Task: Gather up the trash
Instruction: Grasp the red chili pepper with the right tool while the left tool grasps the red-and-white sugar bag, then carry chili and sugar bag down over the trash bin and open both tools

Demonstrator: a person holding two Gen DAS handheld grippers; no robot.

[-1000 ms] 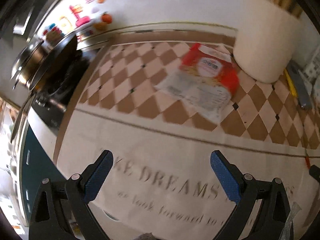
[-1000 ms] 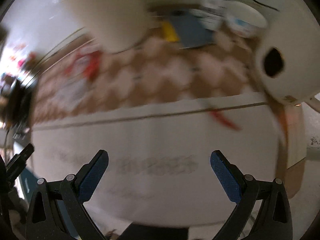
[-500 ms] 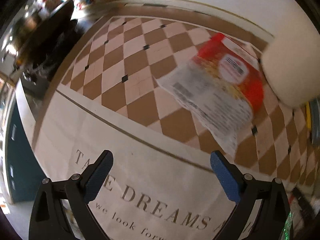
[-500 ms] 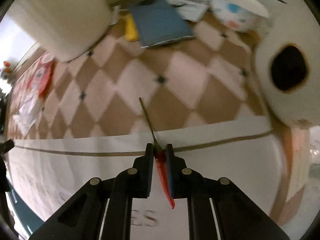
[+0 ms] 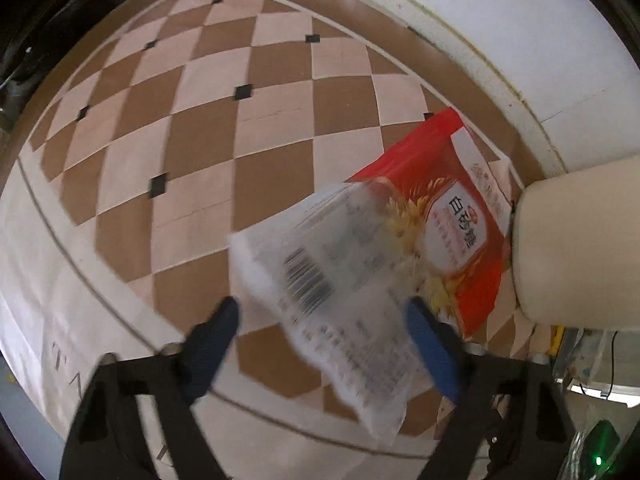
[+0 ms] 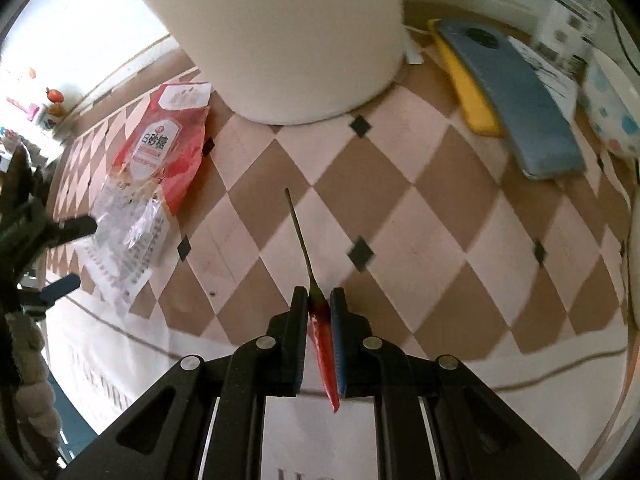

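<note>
An empty red and clear sugar bag [image 5: 384, 248] lies flat on the checkered tablecloth [image 5: 208, 128], against a cream cylindrical bin [image 5: 580, 248]. My left gripper [image 5: 324, 320] is open, its fingers on either side of the bag's clear lower end. The bag also shows in the right wrist view [image 6: 148, 184], with the left gripper's fingertips [image 6: 76, 226] at its lower end. My right gripper [image 6: 319, 300] is shut on a red chili pepper [image 6: 323, 344] with a long green stem, held above the cloth in front of the bin [image 6: 288, 36].
A blue and yellow flat object [image 6: 516, 100] lies to the right of the bin. A white bowl with blue dots [image 6: 616, 120] and a printed box [image 6: 576, 16] stand at the far right. A white wall [image 5: 500, 20] runs behind the table.
My left gripper moved forward to the sugar bag, its open fingers now astride the clear end. My right gripper closed on the chili pepper and lifted it toward the bin.
</note>
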